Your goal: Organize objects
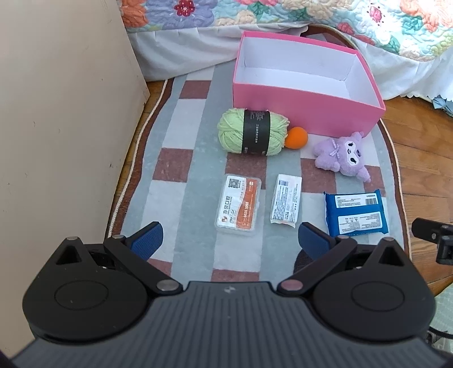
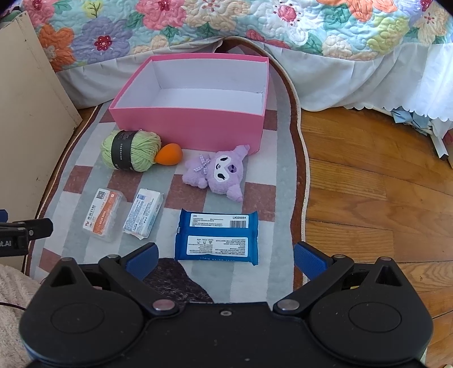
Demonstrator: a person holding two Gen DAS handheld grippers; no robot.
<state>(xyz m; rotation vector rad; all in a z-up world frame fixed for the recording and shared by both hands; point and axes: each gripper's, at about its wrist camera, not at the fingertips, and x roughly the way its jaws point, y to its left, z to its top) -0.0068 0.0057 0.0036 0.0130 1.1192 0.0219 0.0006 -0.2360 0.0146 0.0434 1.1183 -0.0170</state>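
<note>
An empty pink box (image 1: 300,104) (image 2: 187,127) stands at the far end of a checked rug (image 1: 195,158) (image 2: 263,198). In front of it lie a green yarn ball (image 1: 253,131) (image 2: 130,150), an orange sponge egg (image 1: 296,138) (image 2: 169,154) and a purple plush toy (image 1: 342,154) (image 2: 218,172). Nearer lie a clear orange-labelled case (image 1: 239,205) (image 2: 103,216), a white packet (image 1: 286,202) (image 2: 143,216) and a blue wipes pack (image 1: 355,213) (image 2: 216,236). My left gripper (image 1: 230,240) is open and empty just short of the case. My right gripper (image 2: 225,259) is open and empty, its jaws either side of the wipes pack's near edge.
A beige cabinet side (image 1: 62,113) (image 2: 31,113) stands at the left. A bed with a floral quilt (image 1: 283,14) (image 2: 226,25) and white skirt runs behind the box. Wooden floor (image 2: 368,184) lies right of the rug.
</note>
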